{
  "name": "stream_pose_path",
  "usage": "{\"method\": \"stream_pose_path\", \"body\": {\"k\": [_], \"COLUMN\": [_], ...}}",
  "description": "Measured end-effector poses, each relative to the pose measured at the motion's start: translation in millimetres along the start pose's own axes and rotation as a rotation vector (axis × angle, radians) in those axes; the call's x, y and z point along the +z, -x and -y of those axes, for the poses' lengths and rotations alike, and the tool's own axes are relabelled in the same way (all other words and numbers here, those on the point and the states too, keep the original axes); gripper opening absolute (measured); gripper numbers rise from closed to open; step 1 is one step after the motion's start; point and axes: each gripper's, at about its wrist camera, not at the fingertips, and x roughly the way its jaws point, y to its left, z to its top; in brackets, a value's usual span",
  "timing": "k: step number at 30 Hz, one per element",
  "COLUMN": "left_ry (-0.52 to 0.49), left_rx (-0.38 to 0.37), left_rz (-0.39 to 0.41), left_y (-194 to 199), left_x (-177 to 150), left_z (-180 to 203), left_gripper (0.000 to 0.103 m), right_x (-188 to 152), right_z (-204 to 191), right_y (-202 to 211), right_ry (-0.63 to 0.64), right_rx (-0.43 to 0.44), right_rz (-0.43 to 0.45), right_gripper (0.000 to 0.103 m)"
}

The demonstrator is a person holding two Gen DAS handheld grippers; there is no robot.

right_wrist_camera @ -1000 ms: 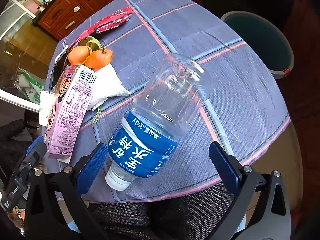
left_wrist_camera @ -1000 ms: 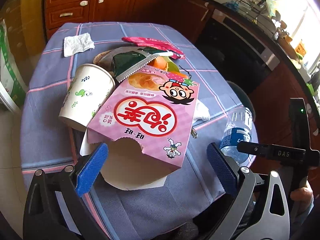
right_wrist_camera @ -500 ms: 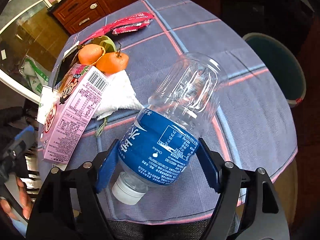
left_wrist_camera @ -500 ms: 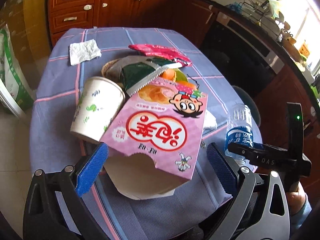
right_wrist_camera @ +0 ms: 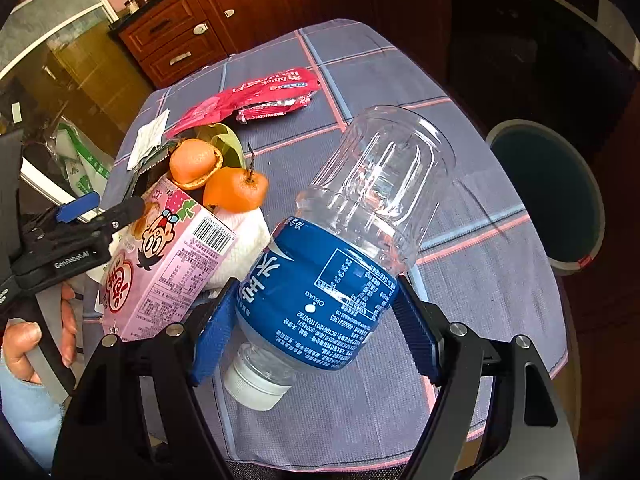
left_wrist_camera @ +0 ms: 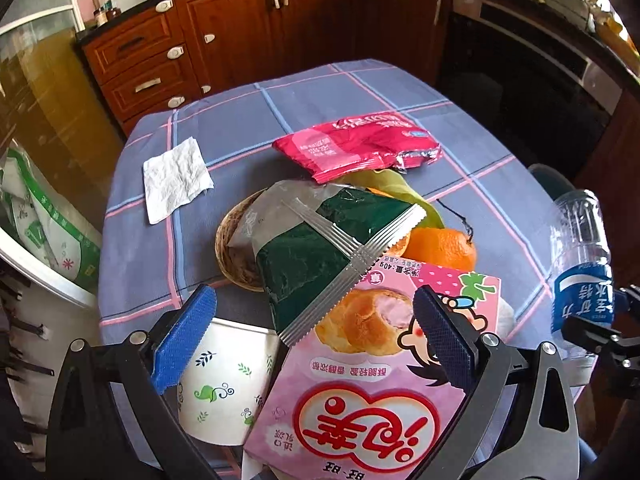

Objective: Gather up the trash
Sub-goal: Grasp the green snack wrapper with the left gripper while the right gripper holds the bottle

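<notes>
My right gripper (right_wrist_camera: 316, 332) is shut on an empty clear water bottle (right_wrist_camera: 352, 248) with a blue label, held cap-down above the table; the bottle also shows in the left wrist view (left_wrist_camera: 580, 264). My left gripper (left_wrist_camera: 316, 340) is open, hovering over a pink snack box (left_wrist_camera: 372, 396), a white paper cup (left_wrist_camera: 224, 384) and a dark green wrapper (left_wrist_camera: 320, 252). A red wrapper (left_wrist_camera: 356, 148) and a white tissue (left_wrist_camera: 174, 178) lie farther back. The pink box (right_wrist_camera: 160, 264) lies left of the bottle.
A round bin (right_wrist_camera: 556, 196) stands on the floor right of the table (right_wrist_camera: 380, 64). Oranges (right_wrist_camera: 236, 190) and a woven basket (left_wrist_camera: 236, 248) sit mid-table. Wooden cabinets (left_wrist_camera: 224, 36) stand behind. A white crumpled tissue (right_wrist_camera: 244, 248) lies by the box.
My right gripper closed on the bottle and lifted it off the table. My left gripper moved forward over the pink box and cup, staying open.
</notes>
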Motion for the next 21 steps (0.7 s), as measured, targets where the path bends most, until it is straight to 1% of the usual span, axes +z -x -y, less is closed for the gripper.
{"method": "stream_pose_path", "body": {"k": [4, 6, 7, 8, 9, 10, 11, 12, 13, 14, 16, 19, 21], "left_ry": [0.006, 0.019, 0.022, 0.021, 0.017, 0.016, 0.018, 0.016, 0.011, 0.006, 0.007, 0.001, 0.006], "left_rx": [0.018, 0.008, 0.001, -0.005, -0.008, -0.012, -0.021, -0.023, -0.019, -0.014, -0.024, -0.03, -0.053], "left_rz": [-0.021, -0.023, -0.02, -0.016, -0.011, -0.012, -0.014, -0.009, 0.002, 0.014, 0.033, 0.076, 0.088], "left_y": [-14, -19, -20, -20, -20, -21, -21, -20, -18, -14, -6, 12, 23], "left_x": [1, 4, 4, 6, 6, 7, 7, 7, 6, 4, 2, 0, -1], "left_z": [-3, -7, -8, -9, -9, -9, -9, -8, -8, -7, -6, -3, -2], "left_gripper": [0.098, 0.094, 0.087, 0.077, 0.069, 0.053, 0.039, 0.036, 0.025, 0.016, 0.009, 0.008, 0.007], "right_x": [7, 9, 9, 9, 9, 9, 9, 9, 9, 9, 9, 8, 7], "right_z": [-3, -4, -4, -5, -6, -6, -7, -7, -7, -7, -6, -6, -7], "right_y": [-6, -10, -11, -13, -15, -16, -17, -18, -18, -18, -16, -9, -5], "right_ry": [0.01, 0.009, 0.01, 0.01, 0.011, 0.012, 0.014, 0.014, 0.014, 0.014, 0.014, 0.017, 0.02], "right_rx": [0.008, 0.013, 0.015, 0.015, 0.017, 0.019, 0.02, 0.021, 0.021, 0.021, 0.021, 0.026, 0.031], "right_rz": [-0.003, -0.008, -0.01, -0.013, -0.015, -0.017, -0.019, -0.02, -0.02, -0.018, -0.009, 0.009, 0.016], "right_gripper": [0.073, 0.073, 0.073, 0.073, 0.073, 0.073, 0.073, 0.073, 0.073, 0.073, 0.073, 0.073, 0.073]}}
